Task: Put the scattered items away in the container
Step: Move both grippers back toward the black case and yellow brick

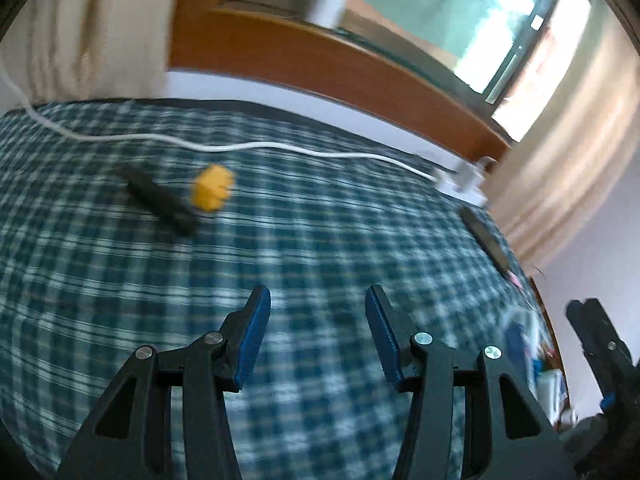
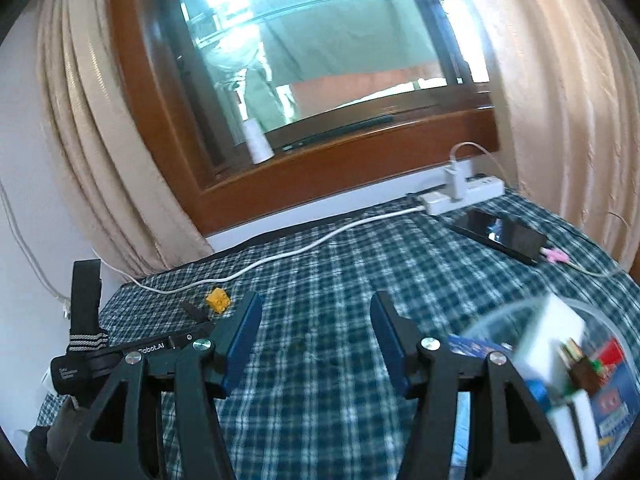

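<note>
A yellow toy block [image 1: 212,188] and a black stick-shaped item [image 1: 160,200] lie side by side on the blue checked cloth, ahead and left of my left gripper [image 1: 318,308], which is open and empty above the cloth. Both also show in the right wrist view: the yellow block [image 2: 218,300] and the black item [image 2: 194,311]. My right gripper [image 2: 316,316] is open and empty. A clear round container [image 2: 560,380] with several boxes and small items in it sits at its lower right; it also shows blurred in the left wrist view [image 1: 536,360].
A white cable [image 2: 280,256] runs across the cloth to a white power strip [image 2: 464,192] with a charger under the window. A black phone [image 2: 500,234] with a pink plug lies at the back right. Curtains hang at both sides. The left gripper's body [image 2: 86,320] stands at the left.
</note>
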A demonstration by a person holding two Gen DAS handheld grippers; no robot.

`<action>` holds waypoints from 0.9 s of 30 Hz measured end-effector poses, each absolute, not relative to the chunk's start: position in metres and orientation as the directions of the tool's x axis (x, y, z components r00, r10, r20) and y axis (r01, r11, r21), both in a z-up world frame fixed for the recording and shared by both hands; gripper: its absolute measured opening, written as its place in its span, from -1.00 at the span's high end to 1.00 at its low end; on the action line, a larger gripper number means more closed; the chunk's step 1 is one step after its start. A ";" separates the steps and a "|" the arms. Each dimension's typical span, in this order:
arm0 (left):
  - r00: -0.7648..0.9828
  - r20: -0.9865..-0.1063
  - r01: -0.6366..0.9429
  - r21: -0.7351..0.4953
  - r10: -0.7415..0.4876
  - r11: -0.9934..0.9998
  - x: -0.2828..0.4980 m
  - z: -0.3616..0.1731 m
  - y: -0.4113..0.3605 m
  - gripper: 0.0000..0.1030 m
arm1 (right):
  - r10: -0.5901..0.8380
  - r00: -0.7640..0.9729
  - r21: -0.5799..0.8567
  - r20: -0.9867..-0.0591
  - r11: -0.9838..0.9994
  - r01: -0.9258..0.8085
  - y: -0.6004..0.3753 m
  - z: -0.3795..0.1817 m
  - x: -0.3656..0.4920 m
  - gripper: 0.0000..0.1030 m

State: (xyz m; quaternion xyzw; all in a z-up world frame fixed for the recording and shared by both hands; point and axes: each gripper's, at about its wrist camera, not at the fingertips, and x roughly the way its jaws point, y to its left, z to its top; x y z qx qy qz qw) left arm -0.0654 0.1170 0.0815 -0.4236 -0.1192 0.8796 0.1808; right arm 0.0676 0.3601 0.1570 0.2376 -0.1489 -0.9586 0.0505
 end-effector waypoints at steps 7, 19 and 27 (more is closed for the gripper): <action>-0.603 -0.746 -0.076 -0.300 0.283 -0.951 -0.102 0.069 0.081 -0.03 | -0.228 -0.856 0.297 -0.464 -0.950 0.092 0.332 0.159 0.036 -0.19; -0.582 -0.774 0.035 -0.329 0.249 -0.944 -0.145 0.049 0.047 -0.03 | -0.282 -0.812 0.291 -0.511 -0.946 0.145 0.288 0.151 -0.013 -0.20; -0.570 -0.785 0.070 -0.343 0.244 -0.937 -0.163 0.038 0.032 -0.03 | -0.325 -0.739 0.278 -0.591 -0.941 0.192 0.261 0.138 -0.046 -0.20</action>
